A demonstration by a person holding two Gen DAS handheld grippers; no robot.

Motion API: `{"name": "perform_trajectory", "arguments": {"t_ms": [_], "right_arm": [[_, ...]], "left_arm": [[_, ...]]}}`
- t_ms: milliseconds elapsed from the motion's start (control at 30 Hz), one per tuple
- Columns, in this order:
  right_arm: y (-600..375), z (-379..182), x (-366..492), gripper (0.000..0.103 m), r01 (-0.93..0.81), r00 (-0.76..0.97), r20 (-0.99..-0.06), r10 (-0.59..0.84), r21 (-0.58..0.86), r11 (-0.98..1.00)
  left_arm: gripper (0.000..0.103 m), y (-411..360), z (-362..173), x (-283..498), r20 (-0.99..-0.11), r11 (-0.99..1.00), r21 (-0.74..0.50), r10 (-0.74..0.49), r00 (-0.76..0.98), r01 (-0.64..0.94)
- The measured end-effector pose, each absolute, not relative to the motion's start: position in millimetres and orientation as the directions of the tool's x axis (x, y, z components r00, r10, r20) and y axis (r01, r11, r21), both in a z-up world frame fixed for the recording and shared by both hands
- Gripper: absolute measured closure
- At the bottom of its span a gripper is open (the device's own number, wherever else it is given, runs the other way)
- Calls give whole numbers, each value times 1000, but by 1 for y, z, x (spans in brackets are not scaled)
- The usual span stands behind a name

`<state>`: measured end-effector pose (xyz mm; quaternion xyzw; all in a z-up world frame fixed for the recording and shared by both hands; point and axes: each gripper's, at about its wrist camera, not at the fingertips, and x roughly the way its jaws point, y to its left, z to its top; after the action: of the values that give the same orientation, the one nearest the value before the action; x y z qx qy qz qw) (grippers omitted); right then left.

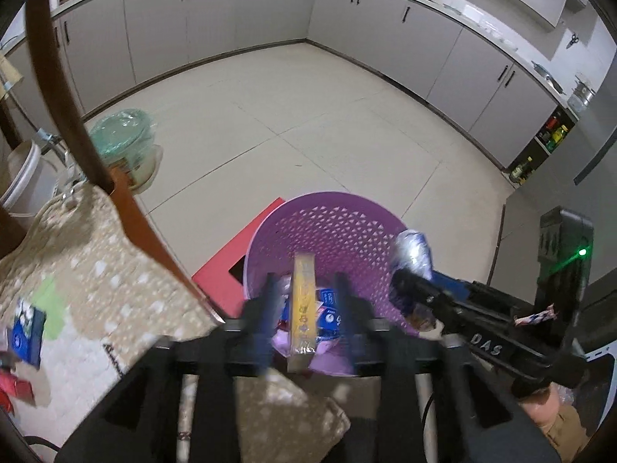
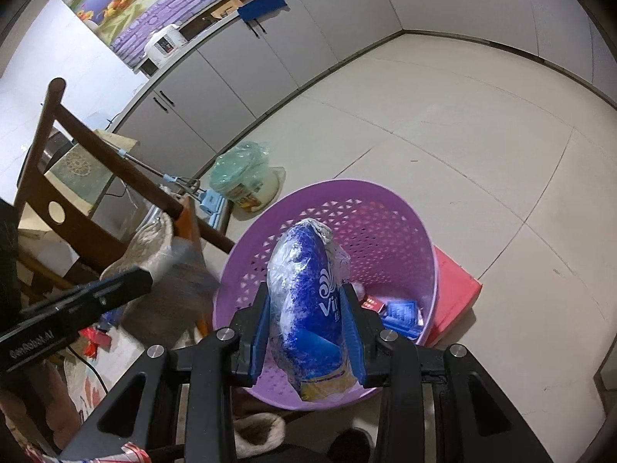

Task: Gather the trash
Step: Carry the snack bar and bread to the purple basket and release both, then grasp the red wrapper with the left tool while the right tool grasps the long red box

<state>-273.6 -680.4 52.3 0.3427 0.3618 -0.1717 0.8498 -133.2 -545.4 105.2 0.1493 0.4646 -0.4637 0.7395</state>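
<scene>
A purple perforated basket [image 1: 327, 197] [image 2: 347, 187] stands on the floor beside the table. In the left wrist view my left gripper [image 1: 306, 308] hangs over it, open; a flat yellow packet [image 1: 303, 305] stands on edge between the fingers with a gap on each side. My right gripper [image 2: 307, 328] is shut on a blue and clear plastic tissue bag [image 2: 308, 301] above the basket's near rim. The left wrist view shows that bag [image 1: 412, 252] from the side at the basket's right rim. Blue packets [image 2: 401, 314] and a red one [image 2: 372, 303] lie inside the basket.
A red box [image 1: 227, 266] [image 2: 457, 293] sits against the basket. To the left are a table with a patterned cloth [image 1: 96, 254], a blue packet [image 1: 27, 333] on it, and a wooden chair [image 2: 96, 146]. A green-bagged bucket [image 1: 123, 142] stands on the tiled floor near the cabinets.
</scene>
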Motion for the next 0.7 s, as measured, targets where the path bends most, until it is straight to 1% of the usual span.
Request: {"name": "perform_trajectory", "arguments": {"t_ms": [33,67,133,200,367,500,700], "right_arm": [[-682,51,-273,63,542,677,-735,-46,456,706],[-684,50,-273,63,545,676,-735,-47,456,704],[-686,48,-273,58,549,677,-735,-47,462,697],[-685,48,-274,55,553,680,-731,-51,466,690],[-679,49,-278,53,554,682,-729,-56,466,690],[-666,55,-279,51,549,681,-730,-61,453,703],[-638,69,-277,41,517,693,-719,-48,450,728]], "left_arm": [[46,-544,107,-134,-818,525,-214,-557,143,824],[42,-543,109,-134,-810,526,-216,-567,149,823],[42,-538,112,-137,-806,521,-214,-573,152,826],[42,-531,114,-140,-809,523,-200,-565,161,828],[38,-504,117,-149,-812,541,-169,-551,194,824],[37,-473,118,-160,-816,561,-159,-538,212,812],[35,-423,115,-163,-822,612,-147,-512,248,777]]}}
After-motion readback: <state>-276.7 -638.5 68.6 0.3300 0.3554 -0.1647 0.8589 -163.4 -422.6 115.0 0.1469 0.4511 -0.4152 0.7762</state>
